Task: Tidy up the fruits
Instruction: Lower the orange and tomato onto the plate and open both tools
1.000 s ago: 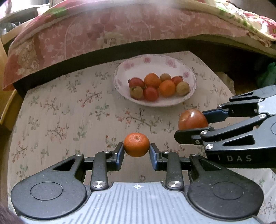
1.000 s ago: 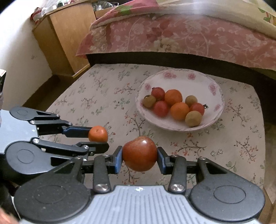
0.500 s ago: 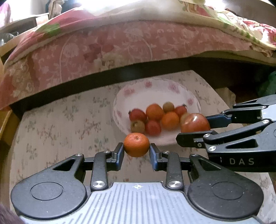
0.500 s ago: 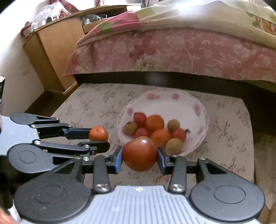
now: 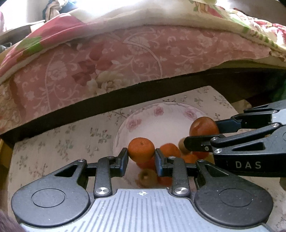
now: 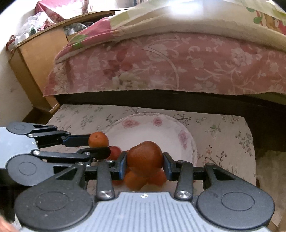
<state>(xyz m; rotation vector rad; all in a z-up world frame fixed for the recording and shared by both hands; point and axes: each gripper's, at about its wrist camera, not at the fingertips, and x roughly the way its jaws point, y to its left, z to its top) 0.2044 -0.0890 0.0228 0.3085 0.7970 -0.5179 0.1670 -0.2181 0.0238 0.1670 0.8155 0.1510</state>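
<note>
While both grippers grip fruit, wooden cabinet [image 6: 34, 71] only in right view: left gripper [image 5: 141, 157] mandarin [image 5: 141, 149], right gripper [image 6: 144, 165] apple [image 6: 144, 158].

The heap of small red and orange fruits [image 6: 135, 180] in the white floral plate [image 6: 185, 139] is blurred and half hidden behind both claws.

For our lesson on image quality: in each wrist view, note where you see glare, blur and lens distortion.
Left wrist view: glare whitens the bedding at the top; the fruits beneath the sharp held tangerine are smeared; the bed edge bows. Right wrist view: glare on the quilt; fruits under the held apple blur; the corners darken.
</note>
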